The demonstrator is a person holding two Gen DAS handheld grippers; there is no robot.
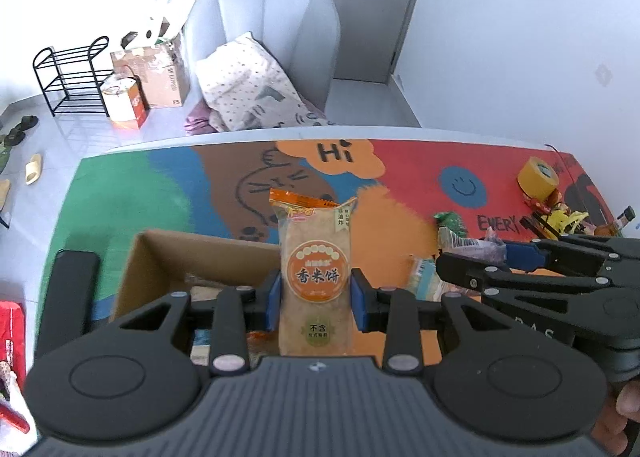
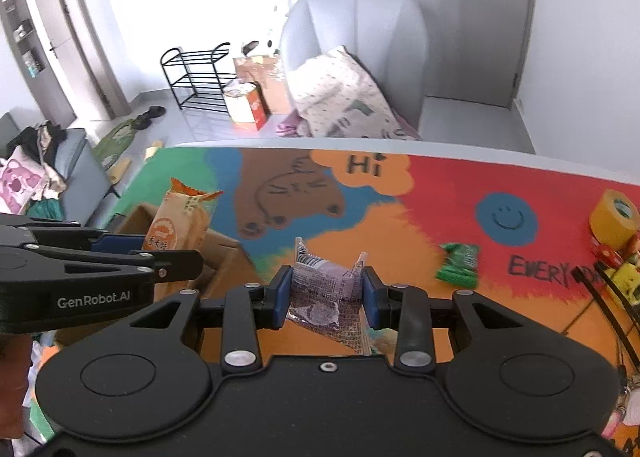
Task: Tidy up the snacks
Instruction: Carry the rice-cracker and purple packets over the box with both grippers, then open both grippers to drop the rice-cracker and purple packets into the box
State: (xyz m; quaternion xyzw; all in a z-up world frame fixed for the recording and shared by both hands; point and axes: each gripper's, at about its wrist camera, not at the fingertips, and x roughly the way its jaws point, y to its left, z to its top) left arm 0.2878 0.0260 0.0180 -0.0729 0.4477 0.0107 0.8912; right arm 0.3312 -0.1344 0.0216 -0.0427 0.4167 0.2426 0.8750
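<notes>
Taking the cardboard box [image 1: 192, 257] as the landmark, it sits open-topped on the colourful tabletop [image 1: 408, 173], over the green and blue part of the printed mat, with a few packets lying inside it, too shadowed to make out. Just to its right, the left claw [image 1: 316, 303] is closed on a rice cracker packet [image 1: 314, 257], its blue pads pressing both long sides so the packet stands upright, orange crimped end on top, above the box's right-hand edge. In the right wrist view the same packet [image 2: 176, 225] is seen tilted over the box [image 2: 218, 257], with the left claw [image 2: 120, 247] coming in from the left edge of the picture.

Further right of the box, the right claw [image 2: 326, 295] is clamped on a purple snack packet [image 2: 326, 293], which is crumpled between the pads and held clear of the orange patch of the mat. In the left wrist view this claw [image 1: 472, 257] shows side-on with the purple wrapper [image 1: 486, 247] at its tip.

Well to the right of the box, a green snack packet [image 2: 458, 265] lies flat on the tabletop, near the word "EVERY". Farthest from the box, at the right edge, stands a yellow tape roll [image 2: 612, 219] beside a heap of mixed wrappers [image 2: 624, 269].
</notes>
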